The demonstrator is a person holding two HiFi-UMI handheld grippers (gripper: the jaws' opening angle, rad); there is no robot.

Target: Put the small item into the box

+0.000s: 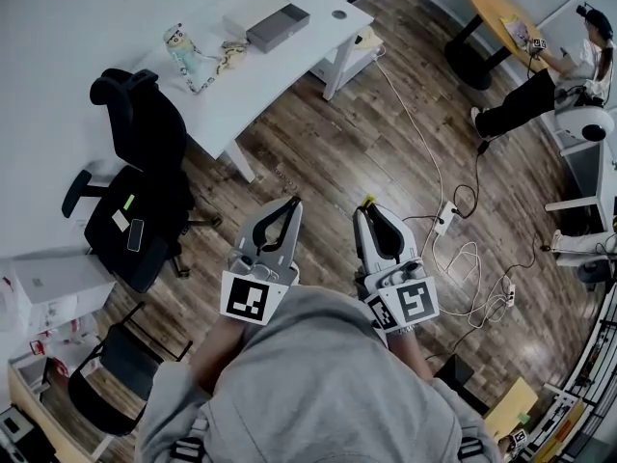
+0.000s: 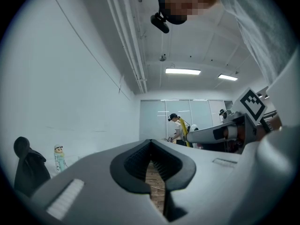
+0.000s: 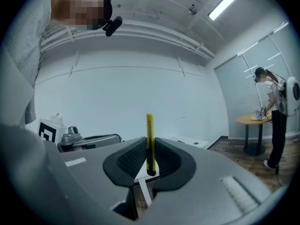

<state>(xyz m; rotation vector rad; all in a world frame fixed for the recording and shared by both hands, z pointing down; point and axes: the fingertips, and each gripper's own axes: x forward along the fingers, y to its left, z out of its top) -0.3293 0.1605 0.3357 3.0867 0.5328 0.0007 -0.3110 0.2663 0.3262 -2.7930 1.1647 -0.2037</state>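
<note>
Right gripper view: the right gripper (image 3: 150, 144) clamps a yellow utility knife (image 3: 149, 130) upright between its jaws. The left gripper (image 2: 151, 146) is closed, empty. The grey box (image 1: 278, 27) lies on the table (image 1: 280, 66), well apart.

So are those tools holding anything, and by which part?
The right gripper pinches a yellow cutter by one end; the rest sticks out past the jaws. The left gripper holds nothing.

The head view looks steeply down from above the person onto the left gripper (image 1: 292, 203), the right gripper (image 1: 367, 204), the wooden floor (image 1: 328, 152) and the farther white desk (image 1: 270, 75). Each gripper view sits close behind its own jaws and is tilted up toward wall and ceiling. The right gripper view and the head view both show the round table (image 3: 253, 120).
</note>
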